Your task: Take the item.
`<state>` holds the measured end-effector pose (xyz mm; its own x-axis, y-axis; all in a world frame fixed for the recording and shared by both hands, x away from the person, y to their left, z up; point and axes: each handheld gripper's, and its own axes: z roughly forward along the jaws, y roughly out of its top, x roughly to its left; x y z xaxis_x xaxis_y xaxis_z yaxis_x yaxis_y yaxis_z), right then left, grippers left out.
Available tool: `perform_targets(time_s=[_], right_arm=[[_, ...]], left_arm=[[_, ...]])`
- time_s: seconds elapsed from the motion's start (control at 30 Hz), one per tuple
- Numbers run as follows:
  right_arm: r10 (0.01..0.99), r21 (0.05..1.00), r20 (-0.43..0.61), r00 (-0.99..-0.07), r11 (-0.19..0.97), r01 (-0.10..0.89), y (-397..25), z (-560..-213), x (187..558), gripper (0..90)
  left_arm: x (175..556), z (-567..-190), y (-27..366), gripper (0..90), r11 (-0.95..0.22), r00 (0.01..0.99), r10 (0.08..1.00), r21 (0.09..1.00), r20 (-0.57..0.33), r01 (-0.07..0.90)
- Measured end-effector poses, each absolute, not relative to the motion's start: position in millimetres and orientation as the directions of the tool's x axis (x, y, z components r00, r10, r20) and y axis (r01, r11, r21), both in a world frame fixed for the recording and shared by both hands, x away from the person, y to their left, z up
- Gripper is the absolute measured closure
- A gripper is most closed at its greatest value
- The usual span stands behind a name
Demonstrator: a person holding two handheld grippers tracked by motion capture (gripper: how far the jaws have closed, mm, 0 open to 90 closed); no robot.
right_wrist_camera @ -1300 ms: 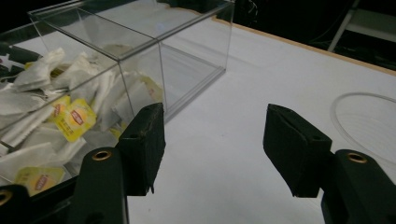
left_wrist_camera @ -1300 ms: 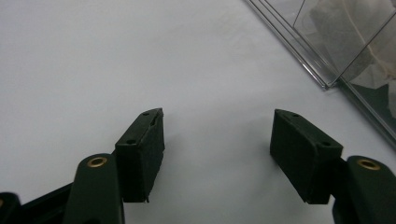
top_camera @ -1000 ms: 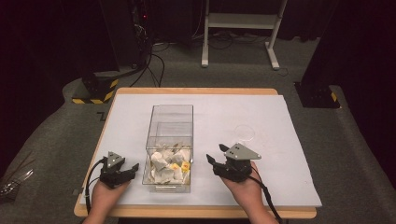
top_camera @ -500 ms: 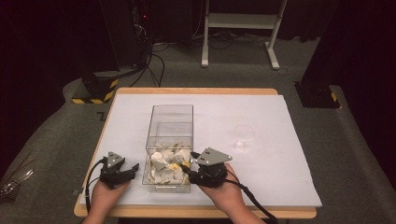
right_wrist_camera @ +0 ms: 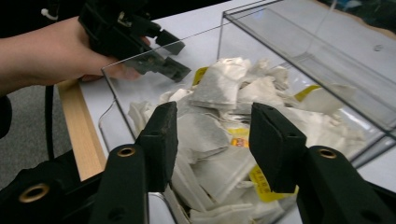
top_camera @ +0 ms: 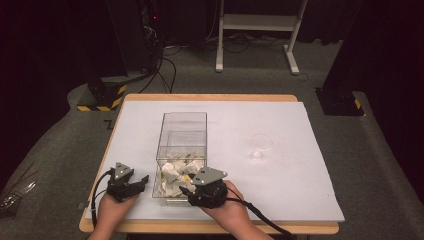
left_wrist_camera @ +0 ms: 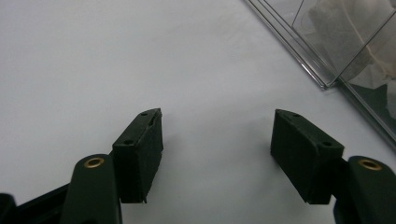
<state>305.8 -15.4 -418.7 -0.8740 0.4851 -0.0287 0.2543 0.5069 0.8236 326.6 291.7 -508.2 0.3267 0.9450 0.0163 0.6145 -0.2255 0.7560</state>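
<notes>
Two grippers in my hands, both down by the near edge of the tabletop (top_camera: pixel 300 130). My right gripper (top_camera: pixel 186 191) is tipped over the near rim of the clear box (top_camera: pixel 182 131), pointing left-ish w/ my hand behind it, wrist coming in from the bottom edge. Its jaws are spread wide and have nothing between them; in the right gripper view they hang just above the pile of tea bags (right_wrist_camera: pixel 219 88), not touching afaict. The bags sit heaped in the near end of the box, far end looks bare. My left gripper (top_camera: pixel 145 178) rests low on the white sheet just beside the box's left wall, pointing right toward it, jaws also wide apart w/ nothing in them. A clear glass (top_camera: pixel 261 146) stands well apart, right of the box.
</notes>
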Motion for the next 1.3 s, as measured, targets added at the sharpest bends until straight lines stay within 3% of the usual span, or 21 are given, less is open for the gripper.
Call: perform_targets(time_s=[0.3, 0.73, 1.3], right_arm=[[0.436, 0.793, -0.02, -0.9, 0.555, 0.252, -3.4, -425.8, 304.8, 67.0], [0.442, 0.776, -0.011, -0.897, 0.569, 0.271, -1.9, -430.0, 306.6, 89.2], [0.469, 0.816, -0.025, -0.883, 0.52, 0.254, -9.9, -426.7, 304.0, 90.0]], left_arm=[[326.4, -508.2, 291.6, 34.0, -0.223, 0.327, 0.945, 0.756, 0.013, 0.615], [326.6, -508.3, 291.7, 33.5, -0.222, 0.329, 0.944, 0.756, 0.009, 0.616], [326.2, -508.3, 291.3, 32.9, -0.224, 0.331, 0.944, 0.755, 0.01, 0.617]])
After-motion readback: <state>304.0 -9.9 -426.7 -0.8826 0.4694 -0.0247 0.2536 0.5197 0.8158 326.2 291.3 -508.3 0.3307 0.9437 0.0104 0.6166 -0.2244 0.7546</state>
